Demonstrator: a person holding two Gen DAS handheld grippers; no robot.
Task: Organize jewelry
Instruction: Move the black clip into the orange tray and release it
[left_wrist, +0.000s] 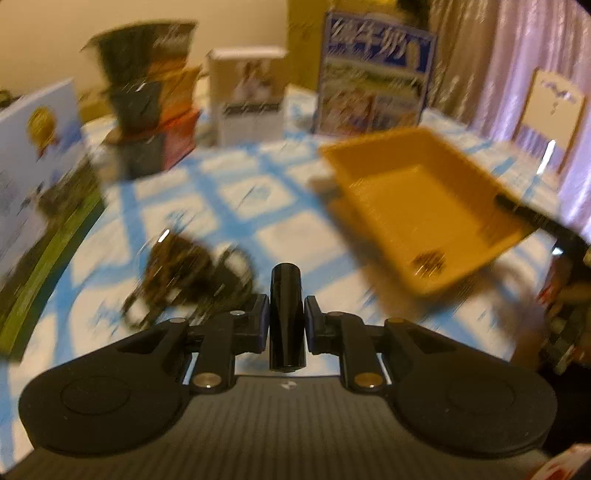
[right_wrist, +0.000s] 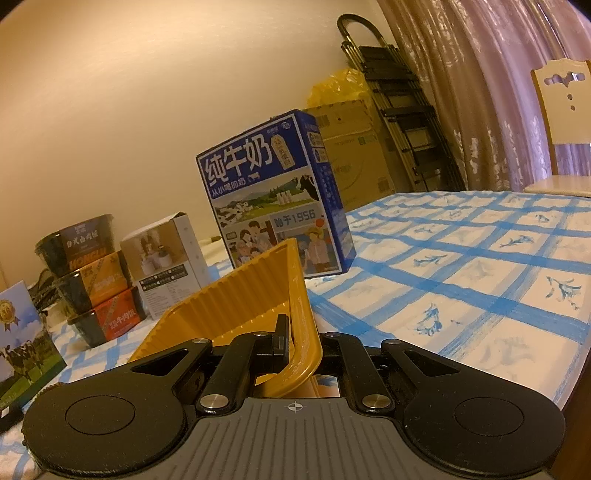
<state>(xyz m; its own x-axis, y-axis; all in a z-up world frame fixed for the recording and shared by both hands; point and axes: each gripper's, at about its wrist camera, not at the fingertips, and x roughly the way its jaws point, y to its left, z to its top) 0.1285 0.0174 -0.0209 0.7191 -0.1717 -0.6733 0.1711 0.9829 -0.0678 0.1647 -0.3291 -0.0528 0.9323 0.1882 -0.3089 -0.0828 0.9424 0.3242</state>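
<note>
The left wrist view is blurred by motion. My left gripper (left_wrist: 287, 314) is shut on a glossy black cylinder (left_wrist: 287, 295) that stands upright between its pads, above the tablecloth. A dark tangle of jewelry (left_wrist: 184, 273) lies on the cloth just left of it. A yellow tray (left_wrist: 424, 206) hangs tilted to the right, with a small dark piece (left_wrist: 428, 262) in its low near corner. My right gripper (right_wrist: 295, 343) is shut on the yellow tray's (right_wrist: 236, 295) ribbed rim and holds it lifted off the table; its black finger (left_wrist: 524, 214) shows on the tray's right edge.
A blue milk carton (right_wrist: 273, 195), a white box (right_wrist: 162, 262) and stacked dark food tubs (right_wrist: 92, 273) stand along the back. Another carton (left_wrist: 33, 177) stands at the left. The blue-checked tablecloth (right_wrist: 461, 266) spreads right, with a chair (right_wrist: 561, 122) and curtain beyond.
</note>
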